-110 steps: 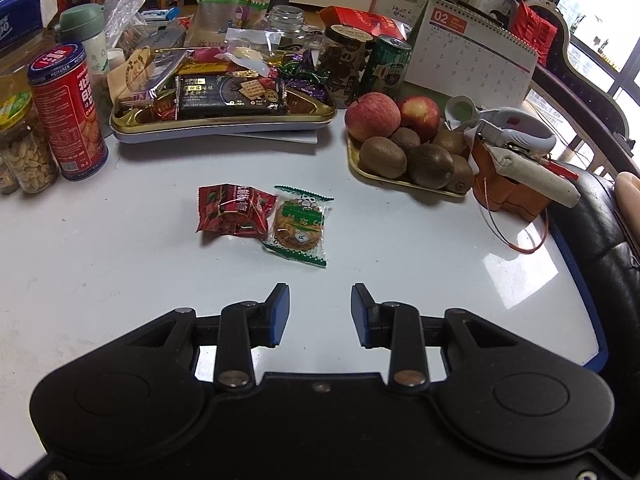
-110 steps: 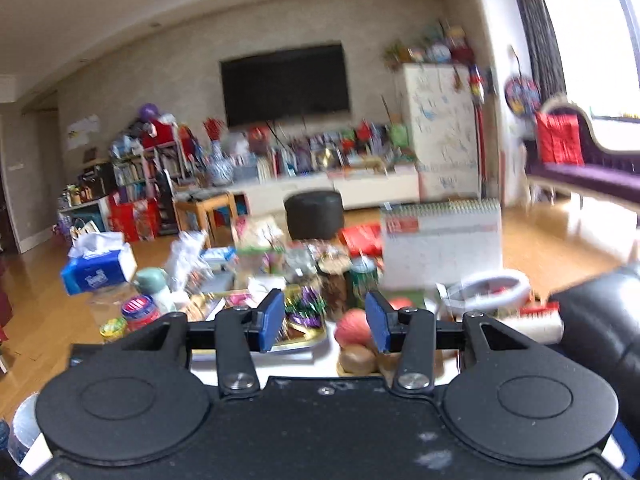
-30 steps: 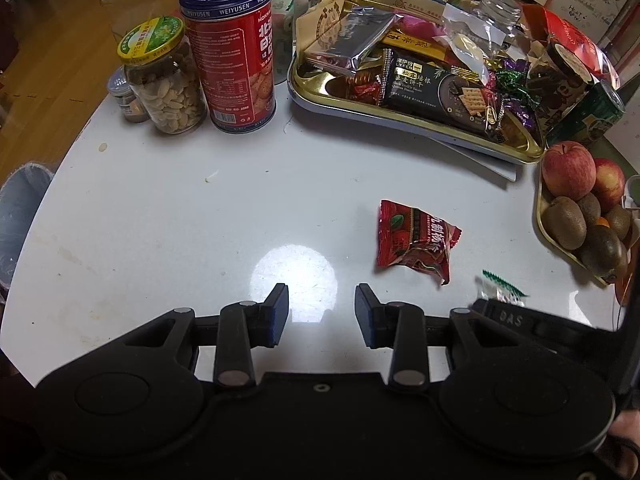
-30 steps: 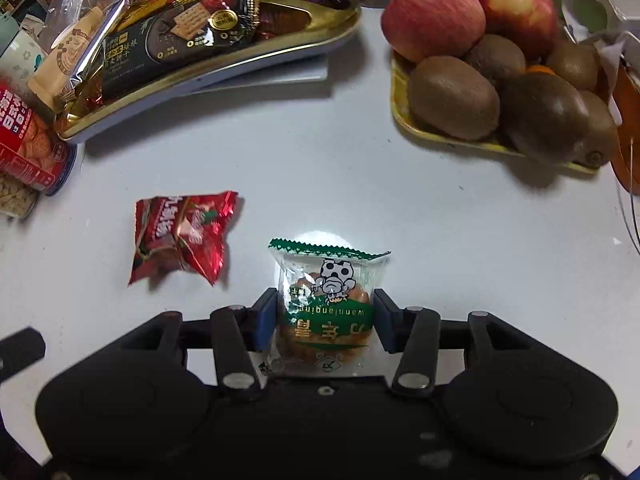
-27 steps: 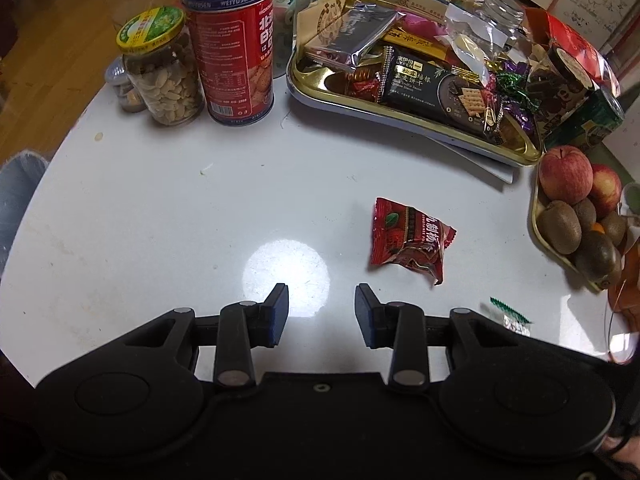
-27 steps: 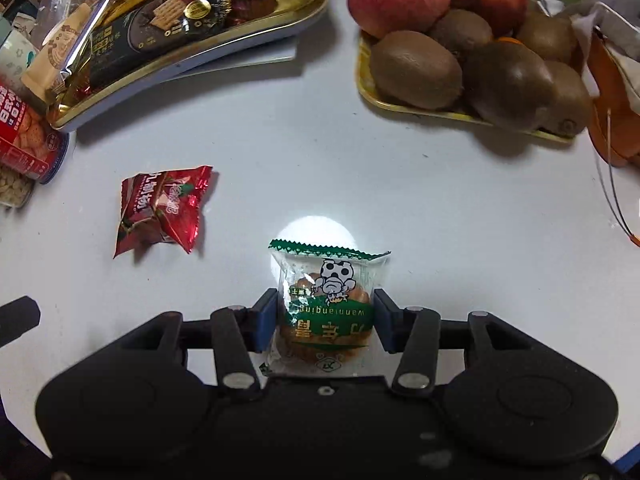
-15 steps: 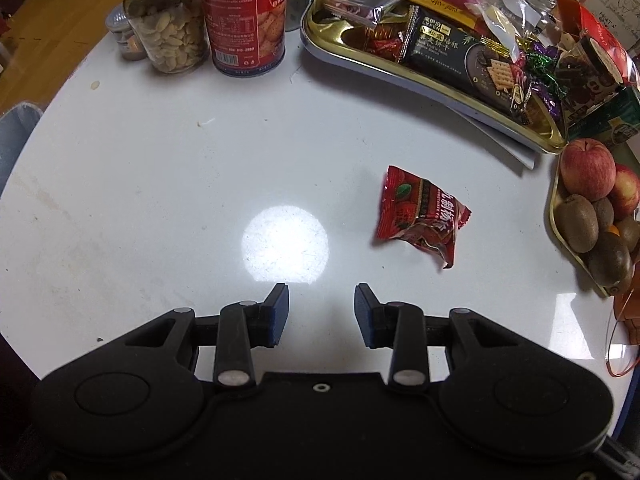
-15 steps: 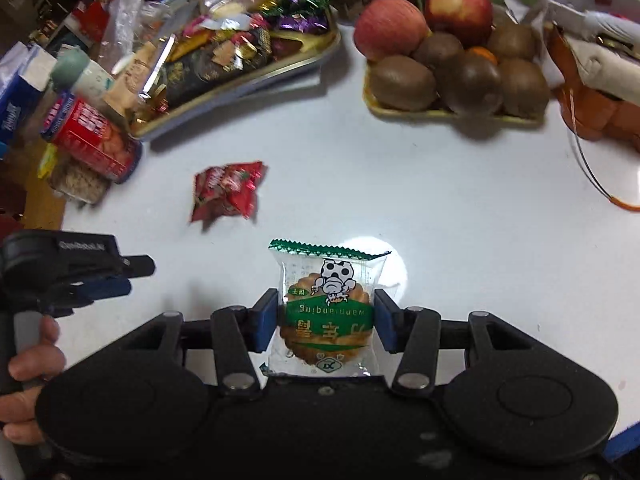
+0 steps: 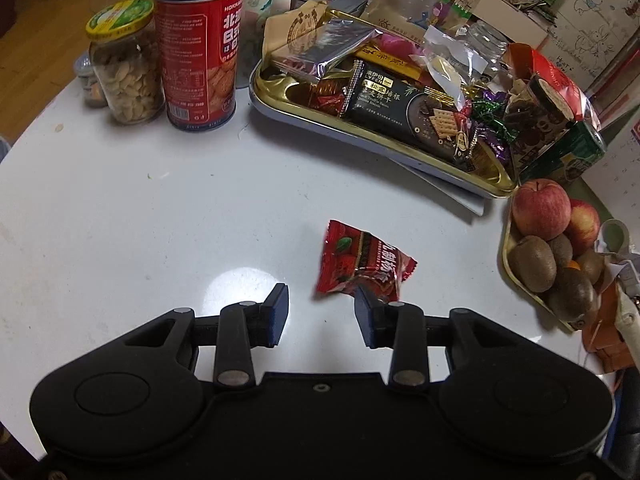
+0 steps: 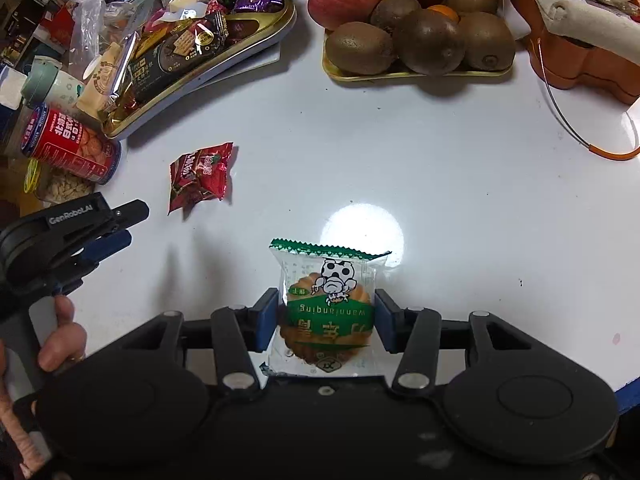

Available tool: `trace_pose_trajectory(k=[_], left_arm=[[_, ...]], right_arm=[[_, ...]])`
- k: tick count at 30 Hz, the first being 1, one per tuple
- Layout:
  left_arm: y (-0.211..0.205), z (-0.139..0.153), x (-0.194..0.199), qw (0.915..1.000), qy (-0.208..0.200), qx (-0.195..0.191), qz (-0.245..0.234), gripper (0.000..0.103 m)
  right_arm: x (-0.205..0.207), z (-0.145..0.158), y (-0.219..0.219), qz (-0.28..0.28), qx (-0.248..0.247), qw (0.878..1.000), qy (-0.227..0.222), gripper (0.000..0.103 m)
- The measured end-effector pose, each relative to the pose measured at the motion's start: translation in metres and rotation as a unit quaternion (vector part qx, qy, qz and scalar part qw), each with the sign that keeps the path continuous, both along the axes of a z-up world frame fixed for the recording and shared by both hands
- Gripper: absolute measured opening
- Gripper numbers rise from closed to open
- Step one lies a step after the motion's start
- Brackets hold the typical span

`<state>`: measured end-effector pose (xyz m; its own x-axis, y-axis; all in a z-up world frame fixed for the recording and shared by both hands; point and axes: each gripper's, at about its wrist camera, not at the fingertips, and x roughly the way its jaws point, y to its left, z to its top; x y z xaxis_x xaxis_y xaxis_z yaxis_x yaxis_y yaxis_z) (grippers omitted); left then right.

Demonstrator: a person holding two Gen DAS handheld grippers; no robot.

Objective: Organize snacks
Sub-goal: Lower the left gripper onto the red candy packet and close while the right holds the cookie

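Currently we hold the right tongs (image 10: 326,322) closed on the green-and-clear cookie packet (image 10: 327,308), both blue pads pressing its sides, lifted above the white counter (image 10: 400,152). Our left tongs (image 9: 321,314) stand partly open and empty, just short of the red candy packet (image 9: 362,266), which lies flat on the counter with its lower edge beside the tongs' right finger. Beyond it sits the gold snack tray (image 9: 384,148), filled with wrapped snacks. To the right, the fruit tray (image 10: 400,76) carries apples and kiwis; a red biscuit tin (image 9: 198,46) and a nut jar (image 9: 124,64) stand at the left.
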<state>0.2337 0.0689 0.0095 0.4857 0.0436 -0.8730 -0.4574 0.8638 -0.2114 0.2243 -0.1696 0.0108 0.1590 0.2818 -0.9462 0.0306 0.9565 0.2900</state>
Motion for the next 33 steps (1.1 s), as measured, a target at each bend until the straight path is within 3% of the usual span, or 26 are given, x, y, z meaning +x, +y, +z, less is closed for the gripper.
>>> trace_pose_trajectory(k=[4, 8, 14, 16, 20, 24, 27, 33], left_arm=[[0.003, 0.0, 0.025, 0.9982, 0.013, 0.053, 0.025, 0.046], [0.006, -0.003, 0.059, 0.9965, 0.042, 0.07, 0.019, 0.047], [-0.003, -0.032, 0.089, 0.9812, 0.111, 0.154, 0.035, 0.047], [-0.007, -0.042, 0.089, 0.9792, 0.135, 0.149, 0.027, 0.047], [-0.02, -0.051, 0.074, 0.9823, 0.155, 0.106, -0.006, 0.044], [-0.045, -0.054, 0.057, 0.9769, 0.173, 0.077, -0.1, 0.045], [-0.054, -0.04, 0.044, 0.9759, 0.15, 0.065, -0.145, 0.045], [-0.041, 0.001, 0.048, 0.9823, 0.071, 0.071, -0.158, 0.047]], right_arm=[[0.0, 0.006, -0.007, -0.003, 0.004, 1.0, -0.007, 0.052], [0.001, 0.011, -0.01, -0.003, 0.01, 1.0, -0.014, 0.052], [0.001, 0.017, -0.012, -0.004, 0.01, 1.0, -0.027, 0.052], [0.002, 0.017, -0.013, -0.005, 0.007, 1.0, -0.029, 0.052], [0.005, 0.015, -0.019, -0.019, 0.007, 0.999, -0.026, 0.052], [0.006, 0.017, -0.026, -0.03, 0.014, 0.999, -0.022, 0.052], [0.006, 0.018, -0.031, -0.039, 0.019, 0.999, -0.022, 0.052], [0.011, 0.015, -0.042, -0.07, 0.031, 0.997, -0.007, 0.052]])
